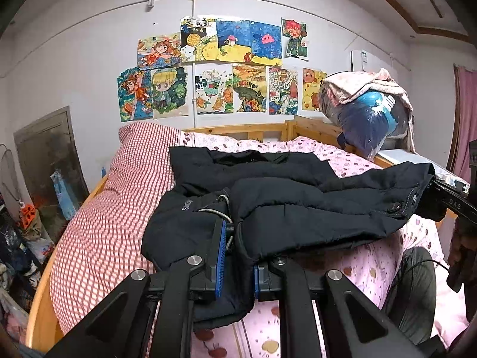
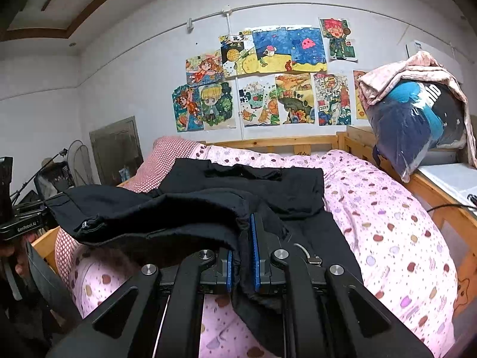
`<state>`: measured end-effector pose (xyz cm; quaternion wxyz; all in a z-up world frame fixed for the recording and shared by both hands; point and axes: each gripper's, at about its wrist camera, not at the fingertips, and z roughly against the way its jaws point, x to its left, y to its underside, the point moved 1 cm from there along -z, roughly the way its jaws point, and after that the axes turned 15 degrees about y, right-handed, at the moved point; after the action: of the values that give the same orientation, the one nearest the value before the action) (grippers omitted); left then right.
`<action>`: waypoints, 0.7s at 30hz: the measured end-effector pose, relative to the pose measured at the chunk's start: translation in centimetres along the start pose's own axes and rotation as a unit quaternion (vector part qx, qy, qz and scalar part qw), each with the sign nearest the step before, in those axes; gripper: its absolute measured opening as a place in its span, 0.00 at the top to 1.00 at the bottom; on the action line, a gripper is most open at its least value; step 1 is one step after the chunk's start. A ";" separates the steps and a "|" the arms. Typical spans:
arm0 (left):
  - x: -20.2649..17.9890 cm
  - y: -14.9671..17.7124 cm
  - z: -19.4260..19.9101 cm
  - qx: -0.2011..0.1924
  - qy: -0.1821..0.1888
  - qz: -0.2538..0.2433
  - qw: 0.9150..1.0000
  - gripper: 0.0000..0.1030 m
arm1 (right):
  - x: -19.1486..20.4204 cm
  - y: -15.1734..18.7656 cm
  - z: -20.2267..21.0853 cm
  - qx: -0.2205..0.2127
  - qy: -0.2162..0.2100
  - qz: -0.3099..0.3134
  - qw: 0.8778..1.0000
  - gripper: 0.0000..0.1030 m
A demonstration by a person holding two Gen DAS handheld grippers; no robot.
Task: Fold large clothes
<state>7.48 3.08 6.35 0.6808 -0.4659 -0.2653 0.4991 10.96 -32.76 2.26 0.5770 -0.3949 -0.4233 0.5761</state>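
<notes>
A black padded jacket lies on the bed, its near part lifted off the quilt and stretched between both grippers. In the left wrist view my left gripper is shut on the jacket's near edge, with dark fabric pinched between the blue pads. The right gripper shows at the far right, holding the other end. In the right wrist view the right gripper is shut on a fold of the jacket, and the left gripper holds the raised corner at the left.
A pink spotted quilt covers the bed, and a red checked pillow lies on its left side. The wooden bed frame runs behind. A plastic bag of clothes sits on a ledge at right. Clutter stands on the floor at left.
</notes>
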 end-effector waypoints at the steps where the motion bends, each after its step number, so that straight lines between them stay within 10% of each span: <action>1: 0.1 -0.5 0.0 0.000 0.002 -0.001 1.000 0.87 | 0.1 -0.6 -0.4 0.004 -0.003 0.002 1.000 0.91; 12: 1.4 -9.0 -3.5 0.067 0.004 -0.016 0.998 0.87 | 0.7 -9.2 -6.6 0.104 0.023 0.084 0.991 0.91; 21: 0.6 -16.1 -8.5 0.140 -0.082 -0.058 0.985 0.87 | 3.5 -18.5 -15.1 0.189 0.097 0.214 0.953 0.92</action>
<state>21.67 -0.63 17.18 0.7428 -0.3073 -0.2746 0.5277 31.22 -29.22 14.81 0.5424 -0.4146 -0.1540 0.7143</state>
